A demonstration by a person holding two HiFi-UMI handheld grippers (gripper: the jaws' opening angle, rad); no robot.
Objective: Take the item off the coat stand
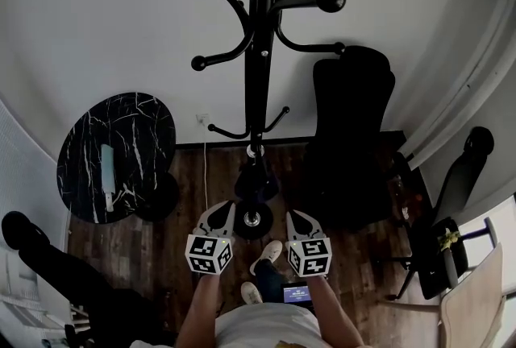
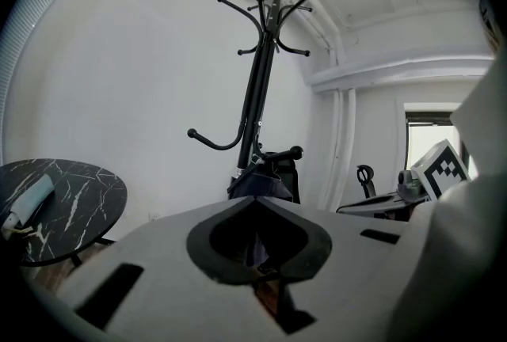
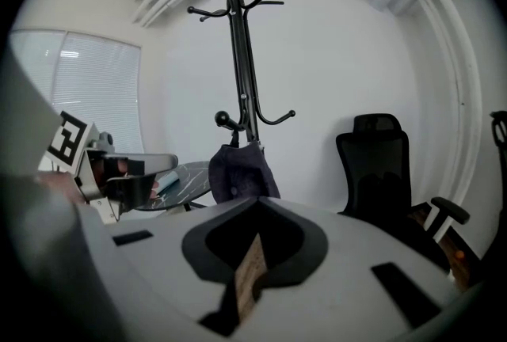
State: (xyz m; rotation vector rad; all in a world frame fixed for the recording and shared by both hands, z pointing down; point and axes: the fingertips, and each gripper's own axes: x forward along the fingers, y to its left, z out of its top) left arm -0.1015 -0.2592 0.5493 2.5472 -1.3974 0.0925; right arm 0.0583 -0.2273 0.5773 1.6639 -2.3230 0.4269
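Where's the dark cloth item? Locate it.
The dark cloth item hangs low on the coat stand, centre of the right gripper view, between the marble table at left and the office chair at right.

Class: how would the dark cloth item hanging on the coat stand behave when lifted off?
Probably floppy: the dark cloth item hangs in soft folds from the coat stand, so it should sag. Likely light; a snagged pull might rock the slim stand.

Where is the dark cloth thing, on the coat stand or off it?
On it. The dark cloth thing hangs from a low hook on the coat stand, right against the pole.
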